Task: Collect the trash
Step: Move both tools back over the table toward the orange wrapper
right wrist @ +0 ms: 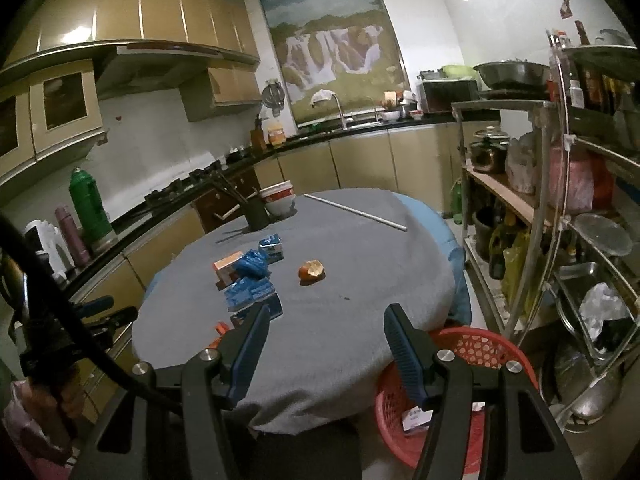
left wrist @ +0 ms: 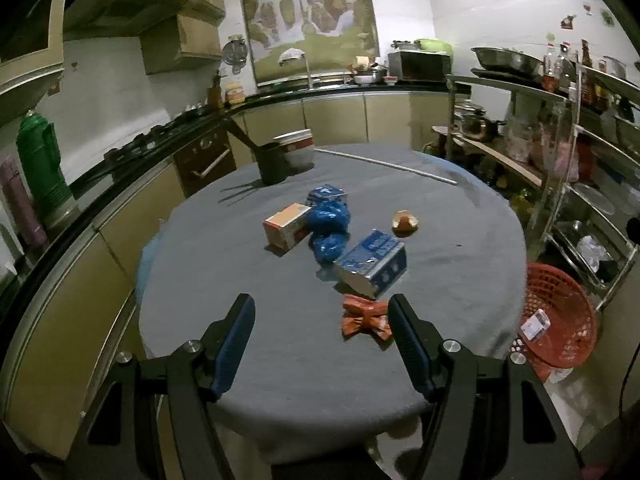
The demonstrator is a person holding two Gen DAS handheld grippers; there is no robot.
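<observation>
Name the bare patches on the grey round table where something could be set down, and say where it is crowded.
Free: the near part of the table in front of the orange wrapper, and the right side beyond the orange peel, up to the white rod. Crowded: the middle, where blue cartons, blue bags and an orange box cluster.

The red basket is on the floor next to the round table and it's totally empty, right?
Not quite. The red basket does sit on the floor beside the round table, but it is not empty: a small white and blue packet already lies inside it. The right wrist view shows this, and the left wrist view too.
</observation>
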